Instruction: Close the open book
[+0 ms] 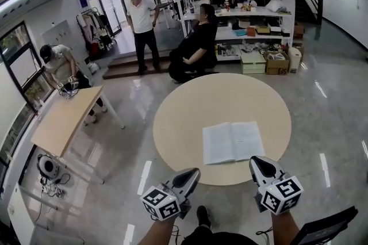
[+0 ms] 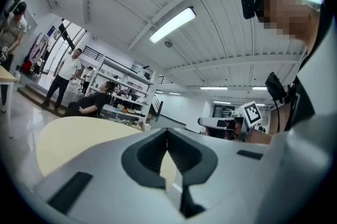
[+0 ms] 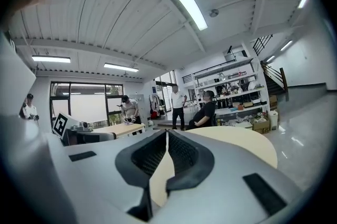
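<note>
So this is right at the start of the job, the approach step I'd say, with nothing on the book touched yet.

Closest in, the left white plastic gripper with the marker cube [image 1: 194, 174] and the right white plastic gripper with the marker cube [image 1: 256, 163] hang side by side just off the near edge of the round beige table [image 1: 184, 117]. Both gripper views look straight down their dark ribbed pads: on the left [image 2: 167, 136] and the right [image 3: 167, 138] the jaws are pressed together at the tips with nothing between them, only tabletop showing past them. So both tongs are closed and empty.

Just beyond them, the open white-paged book [image 1: 233, 142] lies flat on the near right part of the table, both page blocks spread, spine running away from the person. It sits between the two grippers' lines, a bit nearer the right one.

My guess for the next move: get one tip under or against the outer edge of one half and swing it over the spine onto the other half. The other gripper may need to pin the far half so the book doesn't slide on that smooth top.

Further back, a person in black [image 1: 195, 48] sits just past the table, another in a white shirt [image 1: 142, 22] stands nearby, and white shelving [image 1: 253, 11] lines the wall.
</note>
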Demonstrator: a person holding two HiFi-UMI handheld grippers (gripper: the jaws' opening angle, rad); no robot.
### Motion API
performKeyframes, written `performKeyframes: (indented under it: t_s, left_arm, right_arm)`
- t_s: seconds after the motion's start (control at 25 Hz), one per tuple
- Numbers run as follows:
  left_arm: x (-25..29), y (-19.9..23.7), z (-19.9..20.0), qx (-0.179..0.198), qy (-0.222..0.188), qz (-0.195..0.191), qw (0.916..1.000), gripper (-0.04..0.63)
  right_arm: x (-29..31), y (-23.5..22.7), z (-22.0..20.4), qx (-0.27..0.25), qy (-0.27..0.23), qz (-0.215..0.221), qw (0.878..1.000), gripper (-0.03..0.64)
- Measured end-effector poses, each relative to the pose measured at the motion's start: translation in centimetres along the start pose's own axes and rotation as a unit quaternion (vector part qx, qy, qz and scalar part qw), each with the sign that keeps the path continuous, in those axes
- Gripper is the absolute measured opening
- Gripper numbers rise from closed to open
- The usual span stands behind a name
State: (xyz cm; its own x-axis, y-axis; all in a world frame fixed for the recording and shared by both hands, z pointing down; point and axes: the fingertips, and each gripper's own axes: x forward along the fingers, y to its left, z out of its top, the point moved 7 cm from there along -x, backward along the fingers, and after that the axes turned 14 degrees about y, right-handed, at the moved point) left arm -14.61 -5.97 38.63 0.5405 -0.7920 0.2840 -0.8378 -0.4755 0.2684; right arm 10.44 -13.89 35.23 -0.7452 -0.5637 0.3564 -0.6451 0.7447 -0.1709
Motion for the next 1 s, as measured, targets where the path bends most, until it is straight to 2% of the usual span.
performKeyframes:
  t_s: [0.12, 0.36, 0.52, 0.68, 0.84, 1.0]
  left_arm:
    - [2.3, 4.3, 1.8, 0.003, -0.004, -0.012, 0.9999, -0.006]
    - [5.8, 12.0, 4.9, 0.010, 0.004, -0.036, 0.9993, -0.006]
    - [6.8, 16.2, 6.6, 0.008, 0.010, -0.038, 0.9992, -0.006]
    - [8.9, 18.4, 7.5, 0.001, 0.009, -0.025, 0.9996, -0.006]
    - [11.0, 19.9, 7.2, -0.012, 0.029, -0.004, 0.9995, -0.006]
    - [12.2, 21.5, 3.1, -0.060, 0.079, 0.031, 0.9946, -0.006]
  right_arm:
    - [4.6, -0.9, 1.6, -0.007, 0.006, -0.006, 1.000, -0.008]
    - [12.5, -3.0, 4.6, 0.012, 0.008, -0.025, 1.000, 0.017]
    - [16.6, -3.7, 6.4, 0.015, 0.018, -0.029, 0.999, 0.026]
    - [19.8, -5.5, 7.6, 0.005, 0.030, -0.022, 0.999, 0.038]
    - [23.7, -7.2, 7.2, 0.005, 0.068, -0.012, 0.998, 0.088]
    - [27.5, -7.6, 2.4, 0.026, 0.151, -0.007, 0.988, 0.207]
